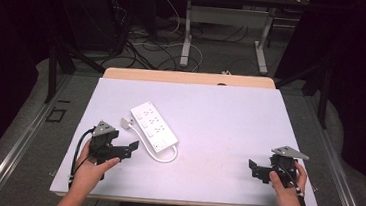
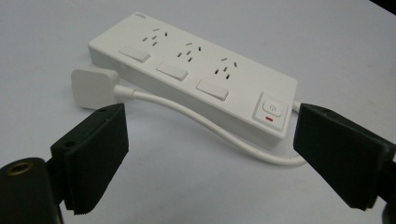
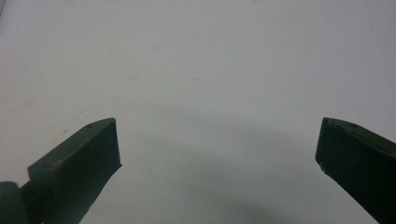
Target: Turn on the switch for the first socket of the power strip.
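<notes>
Left gripper [image 2: 210, 149] facing power strip [image 2: 196, 70]

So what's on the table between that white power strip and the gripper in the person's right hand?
Nothing: in the high view the white tabletop lies bare from the power strip across to the right gripper, whose jaws stand open.

Light falls from overhead onto the white tabletop [image 1: 219, 121], which glows bright and evenly lit, while everything around it sinks into near-black. In the right gripper view a soft grey shadow pools on the tabletop, and the picture looks dim, grainy and slightly soft.
</notes>
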The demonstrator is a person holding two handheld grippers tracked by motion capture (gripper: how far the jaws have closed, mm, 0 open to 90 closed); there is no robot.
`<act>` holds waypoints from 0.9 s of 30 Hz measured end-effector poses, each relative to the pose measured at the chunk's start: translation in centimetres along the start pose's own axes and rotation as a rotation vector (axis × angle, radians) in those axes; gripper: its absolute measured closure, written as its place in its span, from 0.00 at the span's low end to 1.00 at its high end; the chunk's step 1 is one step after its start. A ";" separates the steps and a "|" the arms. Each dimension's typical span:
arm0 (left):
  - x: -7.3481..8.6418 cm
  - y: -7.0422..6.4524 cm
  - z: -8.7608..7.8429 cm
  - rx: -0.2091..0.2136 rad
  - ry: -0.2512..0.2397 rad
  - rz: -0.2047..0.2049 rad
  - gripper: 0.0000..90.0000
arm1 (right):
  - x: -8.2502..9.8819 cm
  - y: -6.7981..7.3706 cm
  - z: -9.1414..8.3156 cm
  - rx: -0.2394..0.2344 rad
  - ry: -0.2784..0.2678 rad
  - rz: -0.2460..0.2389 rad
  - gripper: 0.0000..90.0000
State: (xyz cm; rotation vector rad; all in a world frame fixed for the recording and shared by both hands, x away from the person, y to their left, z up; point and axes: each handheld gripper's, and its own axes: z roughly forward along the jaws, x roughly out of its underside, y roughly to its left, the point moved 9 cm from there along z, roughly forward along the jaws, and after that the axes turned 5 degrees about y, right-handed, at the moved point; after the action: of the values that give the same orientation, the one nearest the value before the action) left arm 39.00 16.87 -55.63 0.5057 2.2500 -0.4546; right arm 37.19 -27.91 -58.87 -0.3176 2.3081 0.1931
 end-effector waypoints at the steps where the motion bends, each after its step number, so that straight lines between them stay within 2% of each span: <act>1: -0.2 0.0 -0.1 -0.004 0.000 0.003 0.14 | 0.0 0.0 0.0 0.000 0.000 -0.001 0.00; 3: -0.7 0.1 -0.1 -0.011 -0.014 -0.001 0.16 | 0.0 0.0 0.1 -0.003 0.002 -0.001 0.00; 7: -1.4 -0.1 -0.1 0.000 -0.016 -0.016 0.18 | -0.1 0.0 0.0 -0.004 -0.001 0.001 0.00; 12: -2.2 -0.3 0.1 -0.002 -0.019 -0.007 0.19 | 0.0 0.1 0.0 -0.010 0.001 0.005 0.00; 13: -2.3 -0.2 0.0 -0.005 -0.005 0.001 0.19 | 0.0 0.1 0.0 -0.010 0.000 0.005 0.00; 14: -2.5 -0.3 0.1 -0.001 -0.018 -0.009 0.20 | 0.0 0.2 0.0 -0.010 0.001 0.003 0.00; 27: -4.1 0.0 0.5 -0.026 0.027 0.034 0.26 | 0.1 0.5 0.2 -0.024 0.008 0.003 0.00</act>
State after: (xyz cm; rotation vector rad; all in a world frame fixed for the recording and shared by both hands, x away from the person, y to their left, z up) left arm 41.89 15.78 -52.83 0.5382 2.2665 -0.4027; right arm 37.14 -27.36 -59.04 -0.3280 2.3154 0.2220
